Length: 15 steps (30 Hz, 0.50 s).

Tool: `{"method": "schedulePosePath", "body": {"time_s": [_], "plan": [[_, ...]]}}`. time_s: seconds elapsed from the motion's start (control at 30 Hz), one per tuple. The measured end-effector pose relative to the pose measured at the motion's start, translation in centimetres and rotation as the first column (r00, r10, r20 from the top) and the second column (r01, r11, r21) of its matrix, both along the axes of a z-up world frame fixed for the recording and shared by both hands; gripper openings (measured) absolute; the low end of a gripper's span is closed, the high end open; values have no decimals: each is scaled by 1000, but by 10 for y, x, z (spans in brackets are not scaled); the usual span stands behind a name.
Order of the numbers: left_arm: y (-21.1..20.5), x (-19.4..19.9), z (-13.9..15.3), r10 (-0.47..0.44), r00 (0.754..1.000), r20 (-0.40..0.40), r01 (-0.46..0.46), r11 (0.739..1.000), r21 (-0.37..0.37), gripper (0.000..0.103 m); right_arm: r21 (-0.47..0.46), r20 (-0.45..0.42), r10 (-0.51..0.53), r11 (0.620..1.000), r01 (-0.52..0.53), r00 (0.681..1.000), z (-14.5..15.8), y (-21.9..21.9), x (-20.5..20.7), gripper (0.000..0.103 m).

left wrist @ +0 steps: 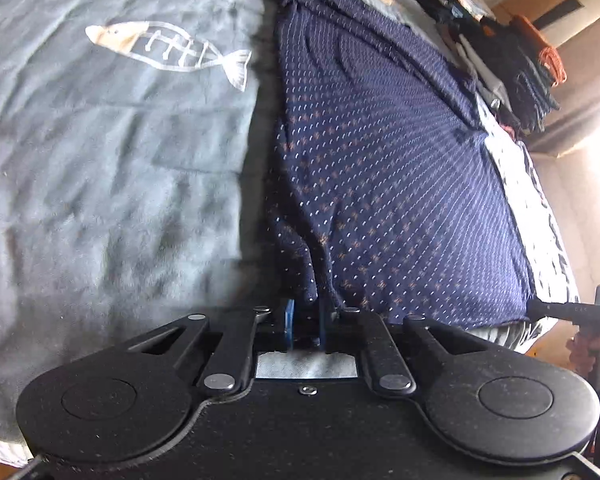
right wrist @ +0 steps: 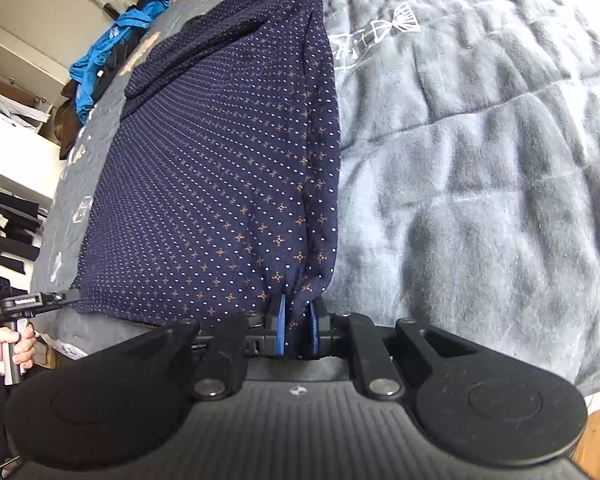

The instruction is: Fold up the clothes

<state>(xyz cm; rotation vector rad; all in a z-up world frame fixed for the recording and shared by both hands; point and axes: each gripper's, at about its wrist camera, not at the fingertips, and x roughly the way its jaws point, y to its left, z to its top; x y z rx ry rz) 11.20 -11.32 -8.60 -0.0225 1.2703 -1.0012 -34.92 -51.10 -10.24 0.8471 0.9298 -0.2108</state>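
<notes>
Both pinching the near hem, the left gripper (left wrist: 306, 322) and right gripper (right wrist: 298, 330) clamp opposite corners of the navy dotted knit garment (left wrist: 380, 168), spread flat across the grey quilted bedspread (left wrist: 100, 180), seemingly ready to fold it away.

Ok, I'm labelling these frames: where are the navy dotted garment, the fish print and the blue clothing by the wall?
navy dotted garment (left wrist: 380, 168): left wrist view, flat middle panel.
fish print (left wrist: 168, 46): left wrist view, skeleton body on the grey blanket.
blue clothing (right wrist: 112, 46): right wrist view, crumpled middle.
</notes>
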Motion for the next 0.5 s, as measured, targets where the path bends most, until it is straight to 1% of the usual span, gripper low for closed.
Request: {"method": "schedulePosePath", "body": {"time_s": [0.07, 0.13, 0.3, 0.5], "plan": [[4, 0, 8, 22, 1000, -5, -22, 999, -30, 8, 10, 23, -25, 1000, 24, 999, 5, -1, -3, 7], [6, -3, 17, 24, 1000, -4, -24, 998, -60, 8, 19, 50, -48, 999, 47, 998, 11, -1, -7, 6], [7, -2, 45, 37, 999, 17, -34, 991, -127, 8, 51, 145, -80, 996, 73, 986, 40, -1, -11, 6], [-5, 13, 70, 83, 996, 35, -75, 978, -192, 8, 73, 213, -117, 992, 104, 970, 65, -15, -4, 6]]}}
